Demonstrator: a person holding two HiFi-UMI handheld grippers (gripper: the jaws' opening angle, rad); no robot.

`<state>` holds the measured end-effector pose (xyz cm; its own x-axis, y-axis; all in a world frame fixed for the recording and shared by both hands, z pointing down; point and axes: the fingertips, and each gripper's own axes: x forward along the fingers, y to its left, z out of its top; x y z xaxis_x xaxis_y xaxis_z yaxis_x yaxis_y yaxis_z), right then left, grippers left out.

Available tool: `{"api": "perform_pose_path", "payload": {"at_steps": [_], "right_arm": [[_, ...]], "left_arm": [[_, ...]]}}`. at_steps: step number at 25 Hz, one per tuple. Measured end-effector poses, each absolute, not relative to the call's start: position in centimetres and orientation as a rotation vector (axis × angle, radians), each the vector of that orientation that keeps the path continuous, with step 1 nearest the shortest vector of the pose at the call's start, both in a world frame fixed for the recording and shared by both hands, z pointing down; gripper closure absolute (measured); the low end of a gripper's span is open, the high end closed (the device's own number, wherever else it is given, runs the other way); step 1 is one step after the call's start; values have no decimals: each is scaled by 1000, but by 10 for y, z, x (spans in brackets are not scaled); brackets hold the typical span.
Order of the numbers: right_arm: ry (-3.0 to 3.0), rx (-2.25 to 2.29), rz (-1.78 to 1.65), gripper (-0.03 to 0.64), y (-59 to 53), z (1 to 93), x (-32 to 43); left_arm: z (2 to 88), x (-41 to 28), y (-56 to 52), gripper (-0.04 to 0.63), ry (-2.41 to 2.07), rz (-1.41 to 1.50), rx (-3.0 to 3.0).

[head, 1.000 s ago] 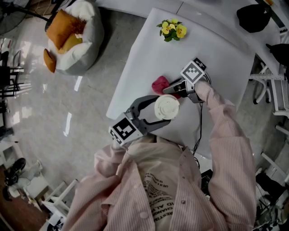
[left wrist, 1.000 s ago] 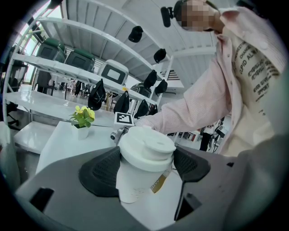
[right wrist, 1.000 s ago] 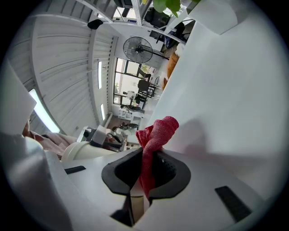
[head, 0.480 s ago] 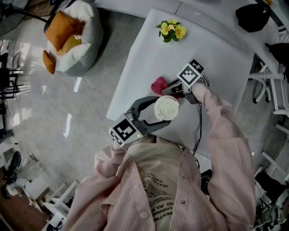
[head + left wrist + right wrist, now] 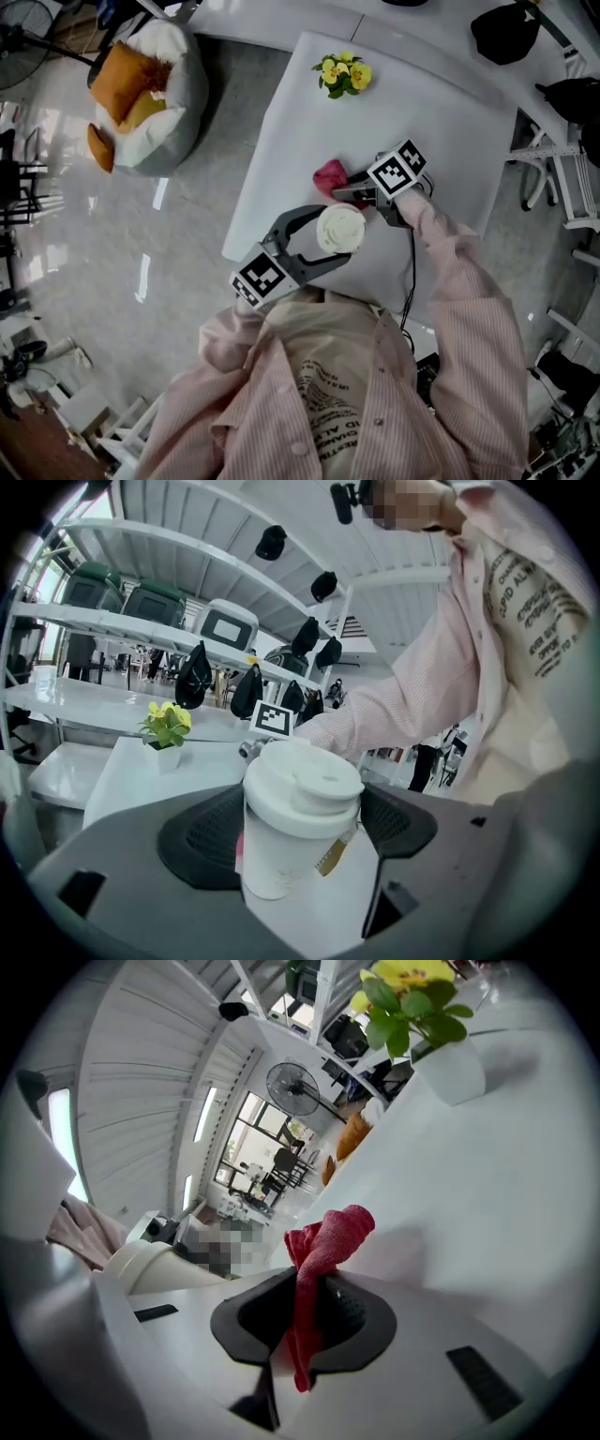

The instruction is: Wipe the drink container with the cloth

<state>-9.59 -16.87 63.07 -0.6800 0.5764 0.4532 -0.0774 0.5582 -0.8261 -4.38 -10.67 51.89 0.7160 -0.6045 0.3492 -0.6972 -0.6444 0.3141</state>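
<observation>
The white cup (image 5: 298, 813) is held steady in the left gripper (image 5: 330, 238) near the table (image 5: 427, 131) edge, so it can be rubbed with the red cloth (image 5: 325, 1234) pinched in the right gripper (image 5: 305, 1314).

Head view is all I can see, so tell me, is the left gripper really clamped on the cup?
Observer: Yes. In the left gripper view, the left gripper has both dark pads against the sides of the upright white cup.
Operator: Does the right one have the cloth?
Observer: The right gripper is shut on the red cloth, whose bunched end pokes out past the jaws.
Operator: Anything on the cup wall?
Observer: A narrow tan label hangs just under the lid.
</observation>
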Motion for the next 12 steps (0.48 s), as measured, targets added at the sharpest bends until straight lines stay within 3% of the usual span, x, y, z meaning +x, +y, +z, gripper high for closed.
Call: {"api": "perform_pose_path", "payload": {"at_steps": [12], "right_arm": [[-2471,-45,1043,577,-209,560,-73]], "left_arm": [[500,-54,-102,232,-989,315,2546]]}}
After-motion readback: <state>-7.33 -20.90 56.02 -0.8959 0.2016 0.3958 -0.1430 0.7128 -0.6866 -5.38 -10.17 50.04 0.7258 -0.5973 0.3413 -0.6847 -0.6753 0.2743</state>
